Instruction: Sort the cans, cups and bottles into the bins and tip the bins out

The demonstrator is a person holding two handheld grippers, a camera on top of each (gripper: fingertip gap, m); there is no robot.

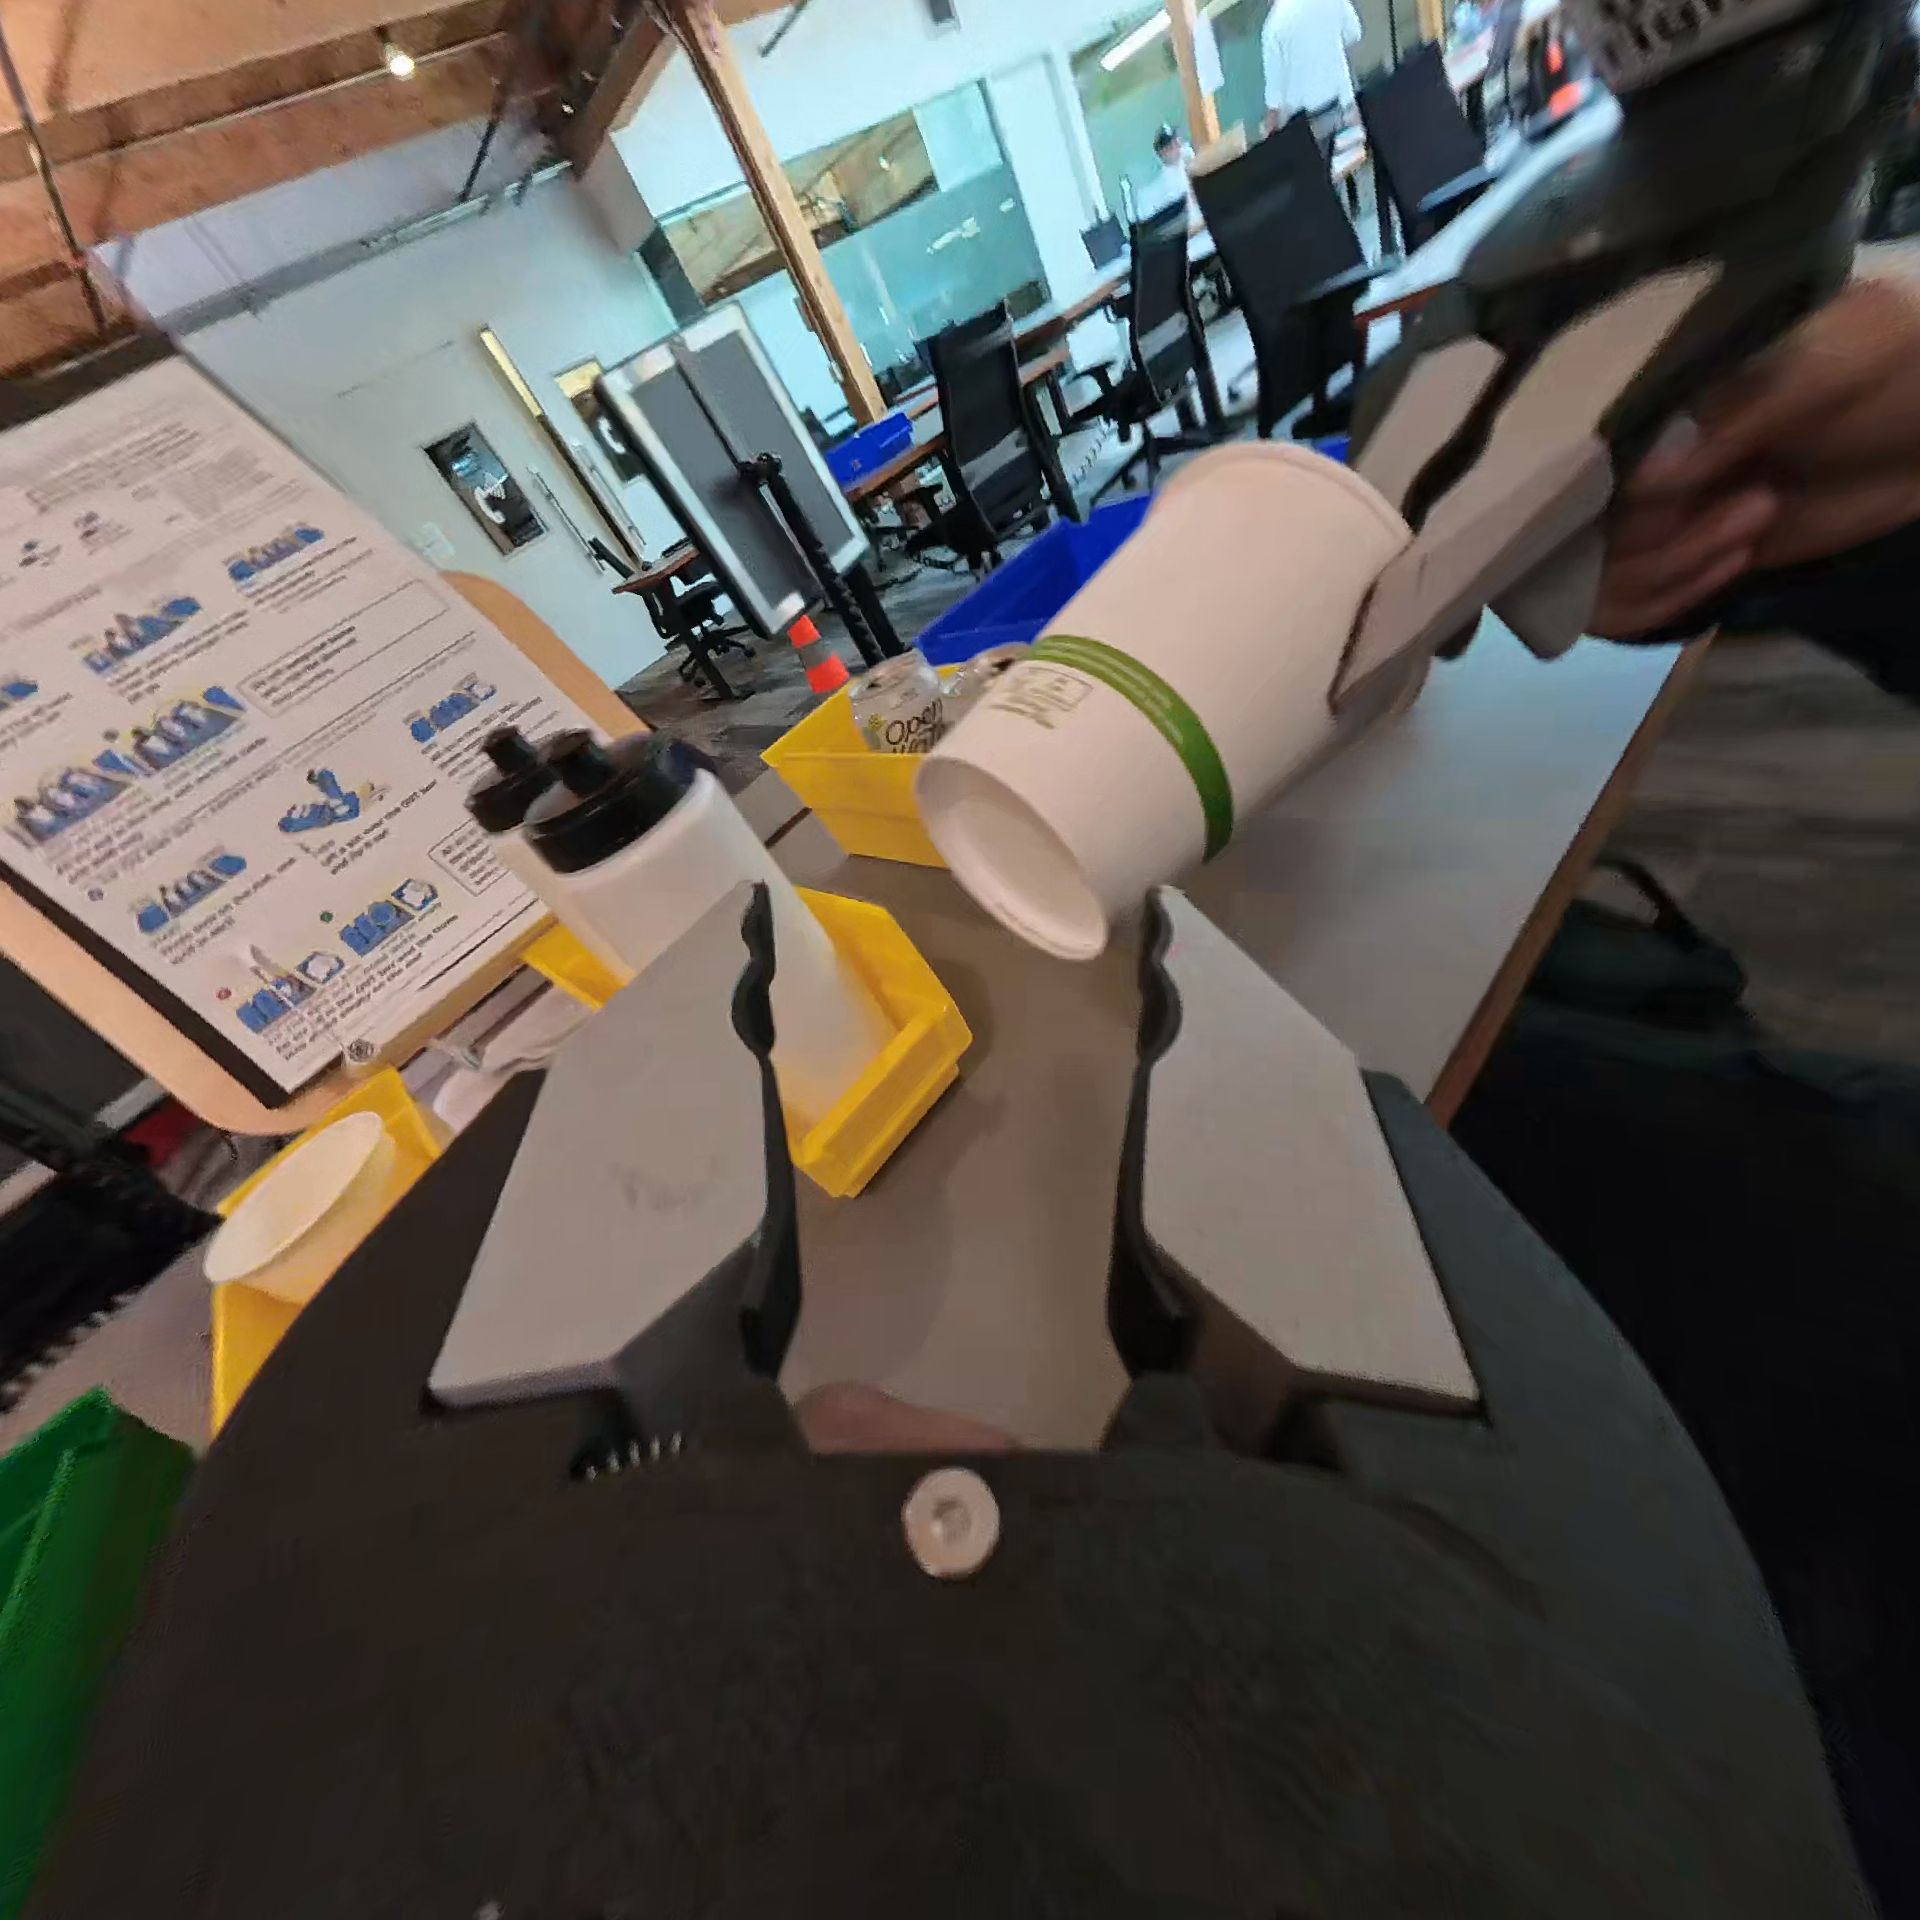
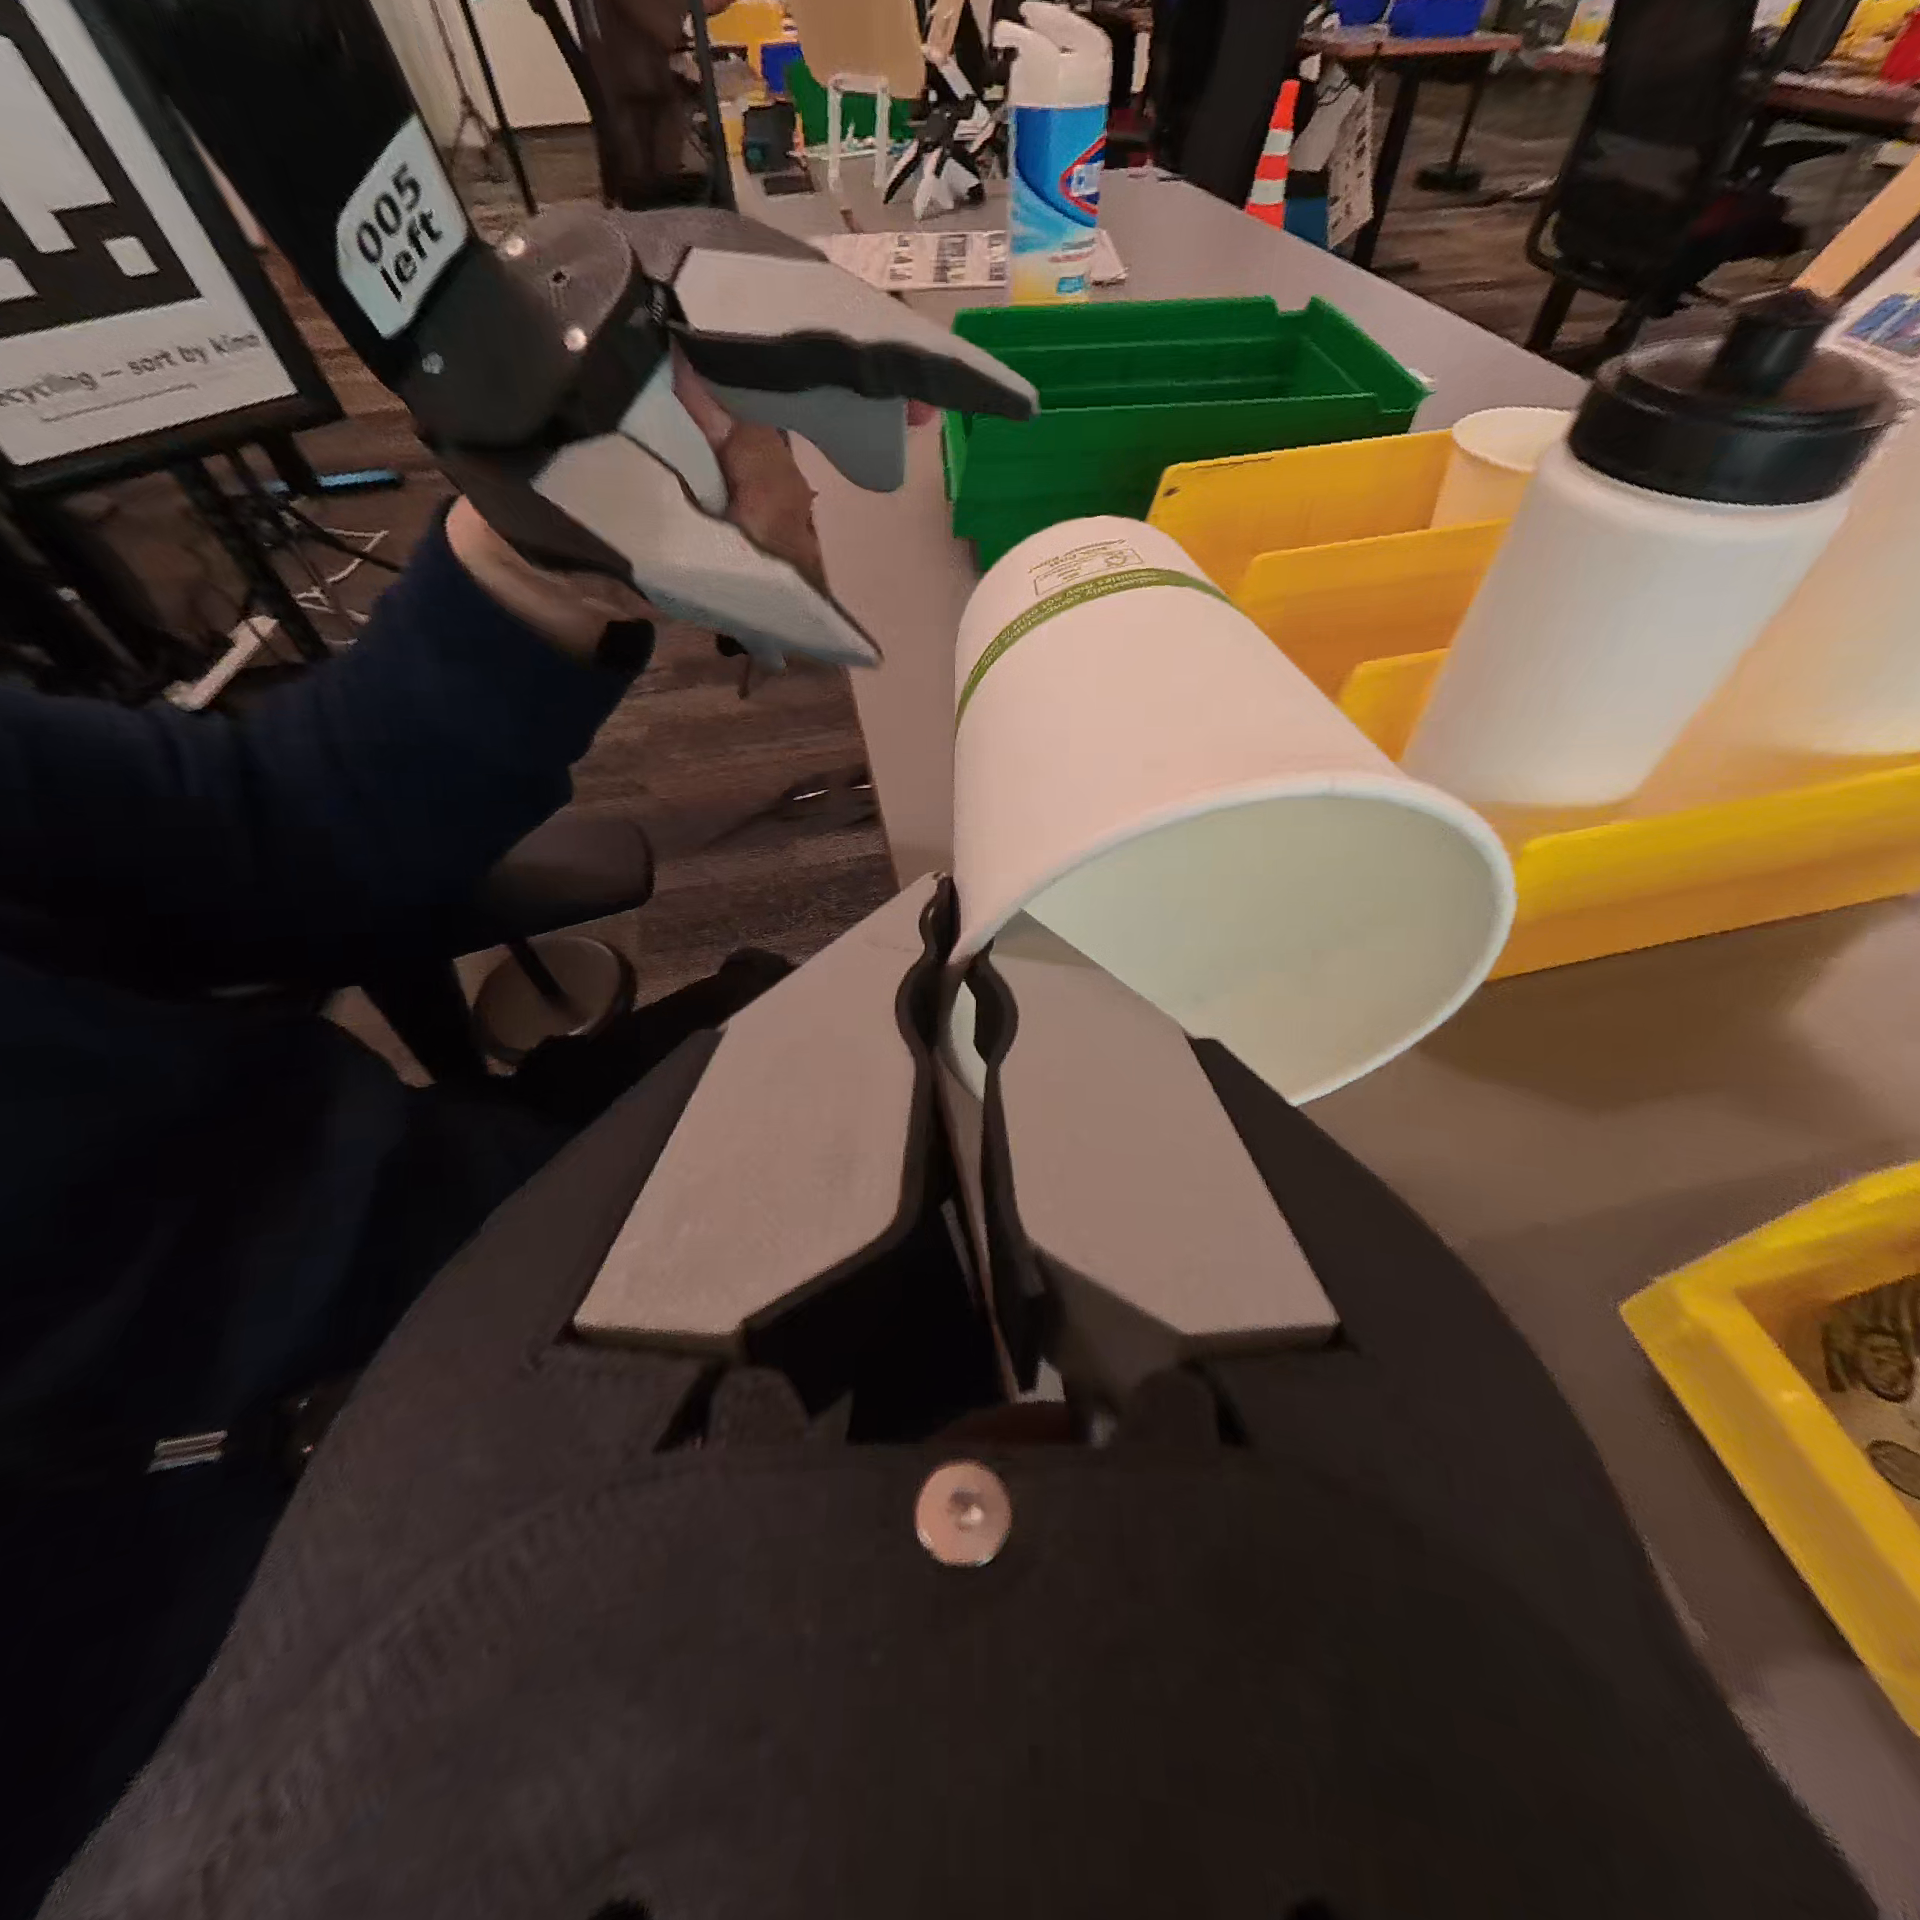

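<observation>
My right gripper [image 2: 961, 951] is shut on the rim of a white paper cup [image 2: 1143, 748] with a green band and holds it on its side above the grey table [image 2: 1579, 1132]. In the left wrist view the cup [image 1: 1143, 717] hangs just beyond my left gripper [image 1: 954, 914], base towards it, with the right gripper [image 1: 1377, 623] pinching its rim. My left gripper is open and empty; in the right wrist view it [image 2: 951, 530] sits left of the cup. Two white bottles [image 1: 644, 862] with black caps stand in a yellow bin [image 1: 894, 1081]. Another cup [image 1: 301, 1205] sits in a second yellow bin [image 1: 239, 1340].
A third yellow bin [image 1: 852, 800] holds cans [image 1: 899, 707]; it also shows at lower right in the right wrist view [image 2: 1745, 1455]. A green bin [image 2: 1143, 447] stands at the table's far end. An instruction board [image 1: 208, 727] leans behind the bins. A blue bin [image 1: 1029, 592] lies beyond.
</observation>
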